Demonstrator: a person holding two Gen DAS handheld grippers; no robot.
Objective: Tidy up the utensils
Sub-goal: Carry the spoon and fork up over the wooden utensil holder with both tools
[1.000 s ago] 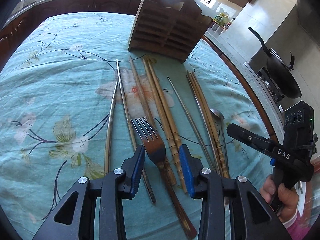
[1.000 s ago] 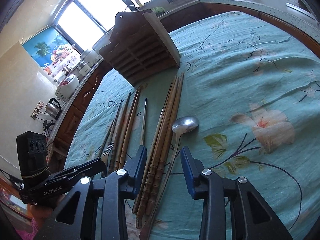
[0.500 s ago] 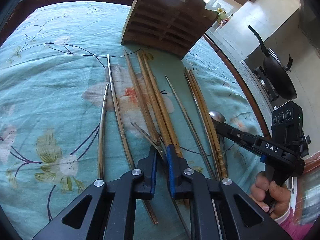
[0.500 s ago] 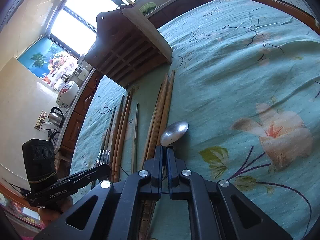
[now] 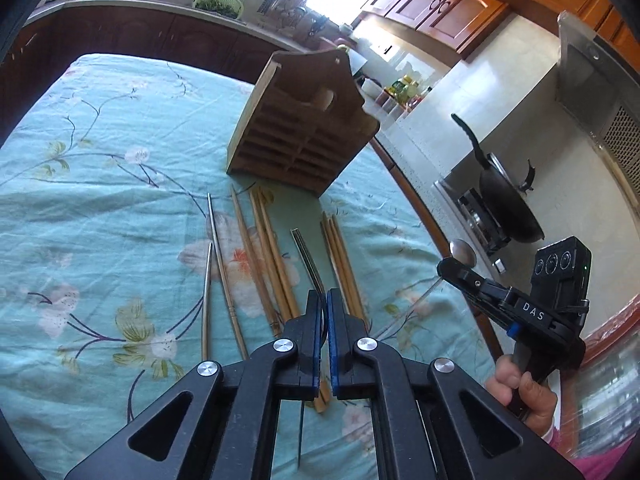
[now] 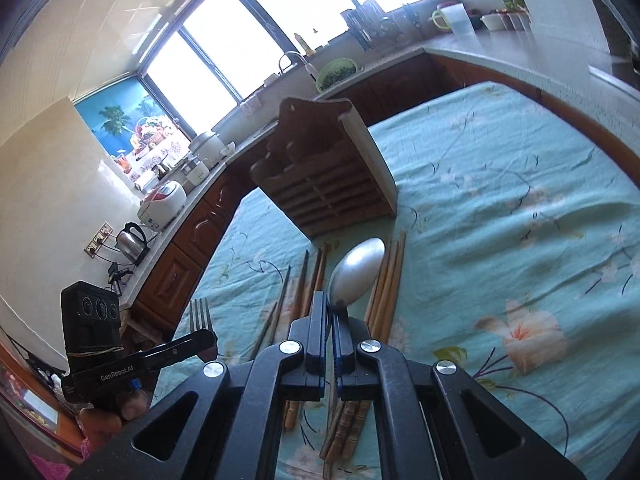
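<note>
A teal floral tablecloth (image 5: 100,208) is covering the table in a sunlit kitchen. The left gripper (image 5: 324,300) is clamping a metal fork (image 5: 306,252) clear of the cloth, and the right gripper (image 6: 330,312) is pinching a spoon (image 6: 356,272) by its neck. Chopsticks (image 5: 266,256) are lying in rows below. The wooden slotted holder (image 5: 300,128) is standing just beyond them, its contents hidden.

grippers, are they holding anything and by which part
Left gripper clamps the metal fork by its neck; right gripper clamps the metal spoon just below its bowl.
</note>
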